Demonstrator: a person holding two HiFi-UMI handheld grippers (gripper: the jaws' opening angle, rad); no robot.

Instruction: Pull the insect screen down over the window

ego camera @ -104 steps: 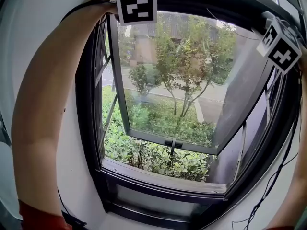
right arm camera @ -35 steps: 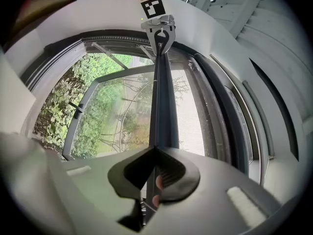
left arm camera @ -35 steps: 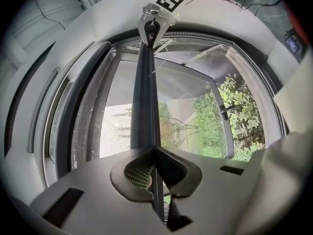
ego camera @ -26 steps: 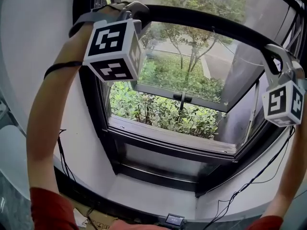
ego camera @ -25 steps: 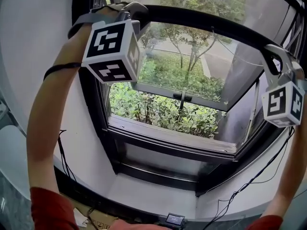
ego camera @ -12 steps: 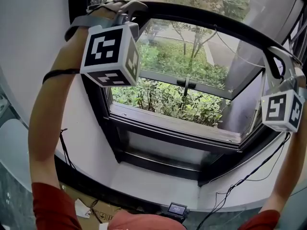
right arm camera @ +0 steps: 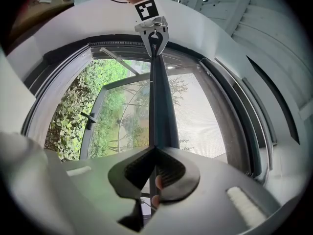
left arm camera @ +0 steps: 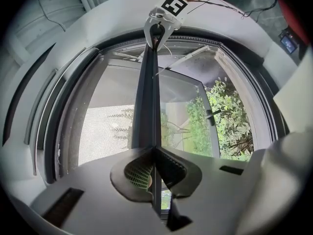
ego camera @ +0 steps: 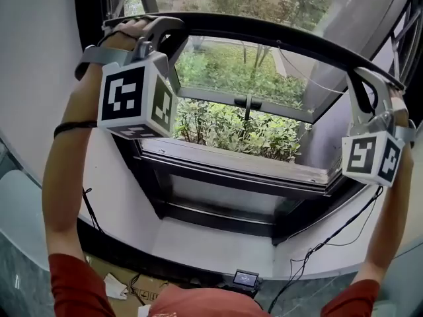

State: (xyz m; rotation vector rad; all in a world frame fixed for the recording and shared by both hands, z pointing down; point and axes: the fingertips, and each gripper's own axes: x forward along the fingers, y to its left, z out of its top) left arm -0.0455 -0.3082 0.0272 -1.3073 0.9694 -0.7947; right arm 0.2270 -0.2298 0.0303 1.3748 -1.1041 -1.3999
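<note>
Insect screen bar (ego camera: 277,35) has sunk lower than a second ago. My left gripper (ego camera: 155,26) and right gripper (ego camera: 359,78) stay clamped on its ends, and the window sill (ego camera: 231,170) is still well below.

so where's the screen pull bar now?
Head view, top: pull bar spans the window frame, left tongs clamped on its left end, right tongs on its right end, above the sill.

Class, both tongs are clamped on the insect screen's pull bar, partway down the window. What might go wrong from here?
1. The left tongs and right tongs pinch only a thin edge of the pull bar; it may slip free, and the screen could spring upward.
2. Uneven pulling might tilt the bar and jam it in the window frame.
3. The dangling cable could get trapped underneath.
</note>
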